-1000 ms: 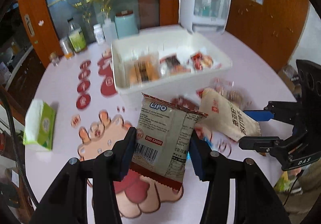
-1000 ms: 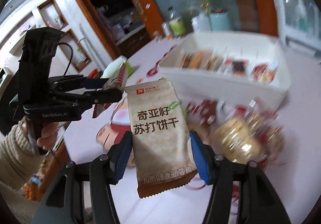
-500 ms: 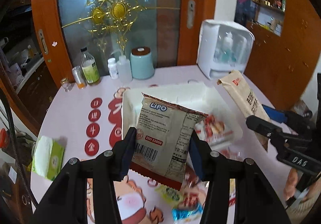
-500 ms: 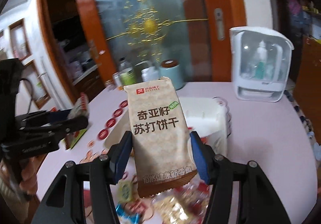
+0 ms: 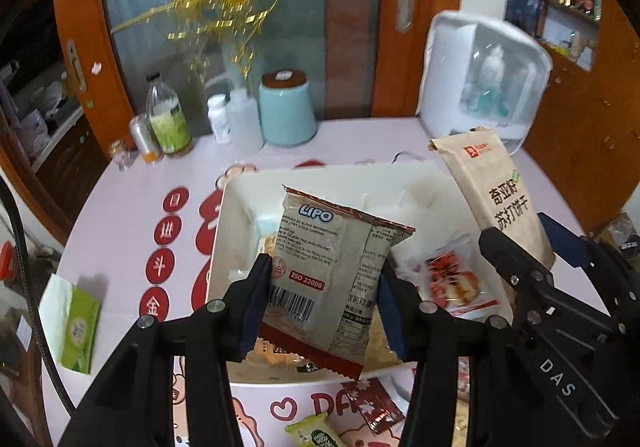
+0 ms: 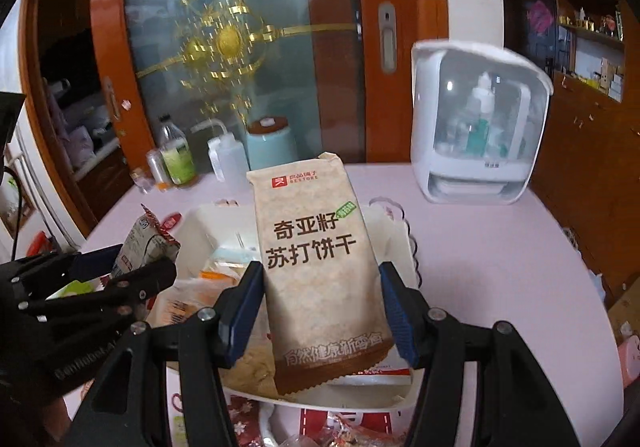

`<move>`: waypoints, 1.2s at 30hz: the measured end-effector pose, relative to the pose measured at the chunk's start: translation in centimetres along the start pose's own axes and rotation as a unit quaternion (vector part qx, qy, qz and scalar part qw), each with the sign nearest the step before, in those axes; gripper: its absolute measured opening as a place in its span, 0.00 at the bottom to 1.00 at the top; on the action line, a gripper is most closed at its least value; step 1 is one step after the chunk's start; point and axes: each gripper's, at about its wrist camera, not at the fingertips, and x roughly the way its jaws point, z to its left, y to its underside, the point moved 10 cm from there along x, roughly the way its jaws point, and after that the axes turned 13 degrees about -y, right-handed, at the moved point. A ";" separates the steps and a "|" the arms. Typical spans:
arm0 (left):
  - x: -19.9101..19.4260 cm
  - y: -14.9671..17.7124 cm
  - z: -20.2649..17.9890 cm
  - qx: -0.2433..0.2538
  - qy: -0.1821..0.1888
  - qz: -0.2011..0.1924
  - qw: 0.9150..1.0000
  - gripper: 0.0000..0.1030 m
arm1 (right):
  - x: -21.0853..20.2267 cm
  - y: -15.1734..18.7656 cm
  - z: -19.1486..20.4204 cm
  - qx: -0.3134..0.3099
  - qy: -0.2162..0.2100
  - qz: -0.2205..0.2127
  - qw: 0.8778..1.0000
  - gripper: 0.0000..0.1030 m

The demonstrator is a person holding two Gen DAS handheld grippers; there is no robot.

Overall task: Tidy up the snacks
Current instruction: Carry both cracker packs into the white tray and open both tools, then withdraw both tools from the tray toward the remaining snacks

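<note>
- Round pink surface (image 5: 120, 207), red and cartoon decals; wooden doors with a gold ornament behind it.
- White countertop cabinet (image 6: 480, 135) at far right, bottles inside.
- White bin (image 5: 232, 231) mid-surface, wrapped snacks inside: a red-printed packet (image 5: 452, 279) on the right.
- Left gripper (image 5: 320, 299) above the bin's near left part; fingers (image 5: 252, 299) partly closed, pressing both edges of a Lipo snack packet (image 5: 324, 267), held upright.
- Right gripper (image 6: 320, 311) above the bin's near right part; fingers (image 6: 240, 311) likewise clamped on a tan soda cracker packet (image 6: 320, 263), upright.
- Pale blue canister (image 5: 284, 111), bottles (image 5: 166, 123) at far edge.
- Green tissue pack (image 5: 76, 327) near left.
- Loose wrapped sweets (image 5: 376, 403) just near of the bin.
</note>
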 end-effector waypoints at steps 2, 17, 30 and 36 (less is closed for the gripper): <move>1.7 0.6 0.0 0.002 -0.014 0.011 1.000 0.48 | 1.4 0.8 -0.7 0.006 0.009 0.016 1.000 0.57; 5.3 4.0 1.4 -0.017 -0.019 0.081 0.996 0.92 | 2.5 3.6 -2.2 0.021 0.009 0.041 0.999 0.74; -2.1 4.1 2.8 0.009 -0.016 0.037 0.999 0.92 | -3.2 2.4 -0.2 0.004 0.012 0.023 1.000 0.74; -7.0 3.4 3.3 0.012 -0.003 0.003 1.000 0.94 | -7.9 0.1 1.7 -0.024 0.011 -0.004 1.000 0.74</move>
